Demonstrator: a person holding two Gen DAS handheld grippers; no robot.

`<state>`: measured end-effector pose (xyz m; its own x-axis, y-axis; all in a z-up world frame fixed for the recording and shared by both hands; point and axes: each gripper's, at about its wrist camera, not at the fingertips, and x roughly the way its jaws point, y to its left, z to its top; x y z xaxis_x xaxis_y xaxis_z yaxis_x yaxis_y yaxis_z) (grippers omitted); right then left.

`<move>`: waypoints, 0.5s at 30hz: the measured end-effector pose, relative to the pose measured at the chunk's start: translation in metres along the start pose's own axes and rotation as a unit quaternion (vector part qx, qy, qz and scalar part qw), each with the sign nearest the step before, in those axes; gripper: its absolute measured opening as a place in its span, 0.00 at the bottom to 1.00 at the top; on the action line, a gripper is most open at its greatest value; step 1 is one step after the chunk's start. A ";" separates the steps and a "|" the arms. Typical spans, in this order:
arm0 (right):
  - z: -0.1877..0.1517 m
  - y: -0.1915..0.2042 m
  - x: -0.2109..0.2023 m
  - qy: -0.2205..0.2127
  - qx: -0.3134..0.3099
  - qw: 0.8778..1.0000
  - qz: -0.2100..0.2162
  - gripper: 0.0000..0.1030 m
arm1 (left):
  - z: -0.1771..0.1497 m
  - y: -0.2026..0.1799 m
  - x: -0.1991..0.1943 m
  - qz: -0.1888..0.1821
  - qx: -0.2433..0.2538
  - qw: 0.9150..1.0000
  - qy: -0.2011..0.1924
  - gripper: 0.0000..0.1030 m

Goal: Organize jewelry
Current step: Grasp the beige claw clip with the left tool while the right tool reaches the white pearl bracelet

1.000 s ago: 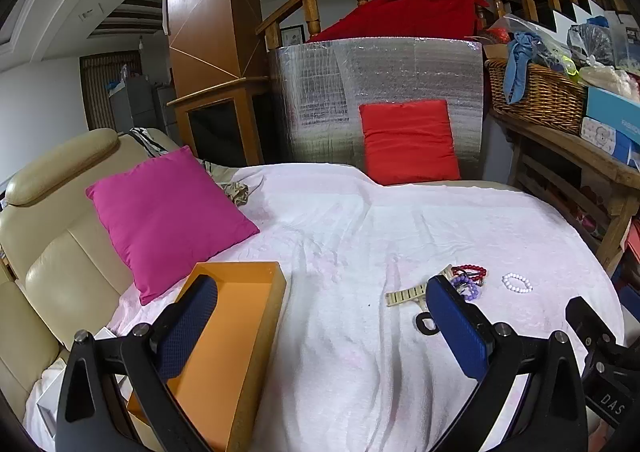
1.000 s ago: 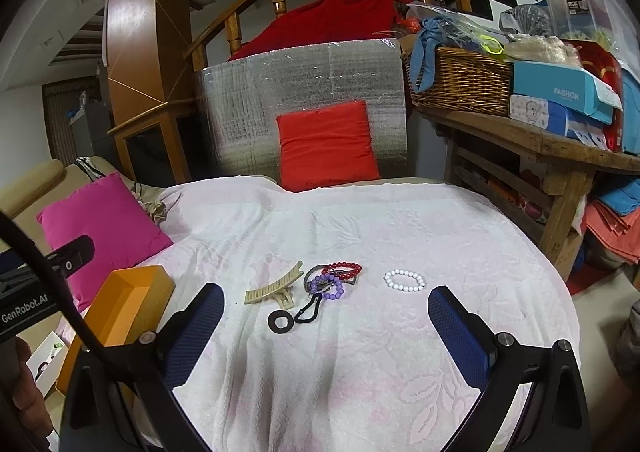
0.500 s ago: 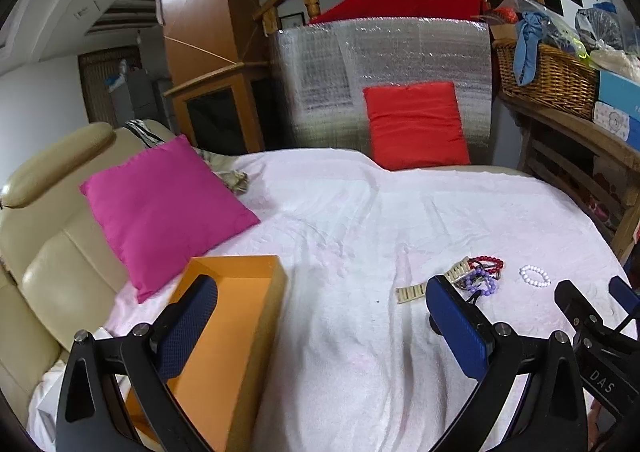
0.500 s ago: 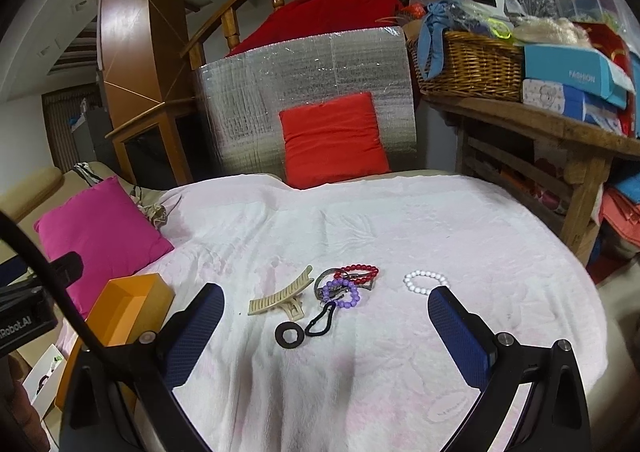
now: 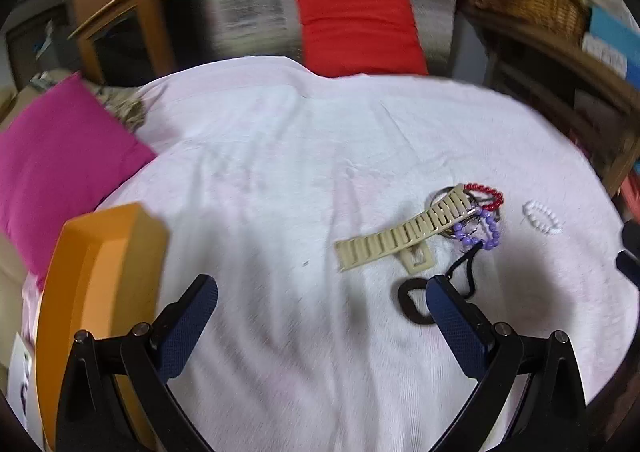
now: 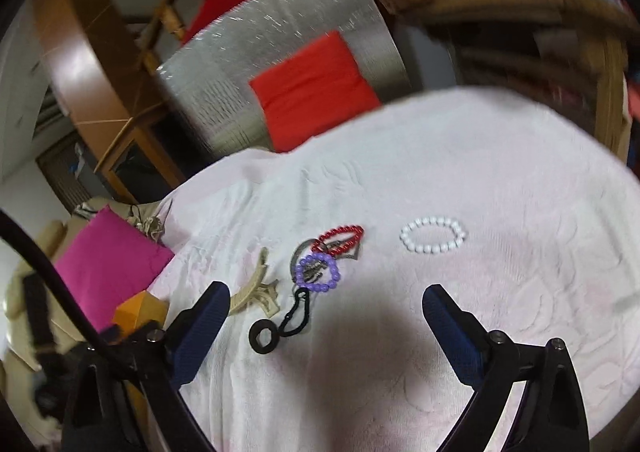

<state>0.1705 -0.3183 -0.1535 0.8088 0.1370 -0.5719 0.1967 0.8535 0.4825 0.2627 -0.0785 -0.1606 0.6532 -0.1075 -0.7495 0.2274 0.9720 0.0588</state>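
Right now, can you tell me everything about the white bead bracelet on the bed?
The white bead bracelet is a closed loop of small round, glossy white beads that look like plastic or pearl, strung close together. It lies flat in a slightly squashed oval on the pale pink cover, which is all it touches. It sits by itself, apart from the heap with the red bead bracelet and purple bead bracelet beside it. No tongs are on it.
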 end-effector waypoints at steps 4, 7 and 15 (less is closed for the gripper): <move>0.008 -0.024 0.011 0.020 0.036 0.999 0.003 0.85 | 0.009 -0.030 0.027 -0.014 0.035 0.999 0.012 1.00; 0.013 -0.042 0.016 0.030 0.062 0.998 0.003 0.81 | 0.019 -0.049 0.041 -0.021 0.048 0.999 0.016 1.00; 0.033 -0.077 0.044 0.042 0.092 0.994 -0.036 0.56 | 0.026 -0.056 0.059 -0.008 0.053 0.999 0.001 0.90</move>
<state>0.2092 -0.3942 -0.1936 0.7410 0.1268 -0.6594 0.3568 0.7575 0.5467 0.3071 -0.1450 -0.1912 0.6469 -0.1214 -0.7528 0.3125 0.9428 0.1164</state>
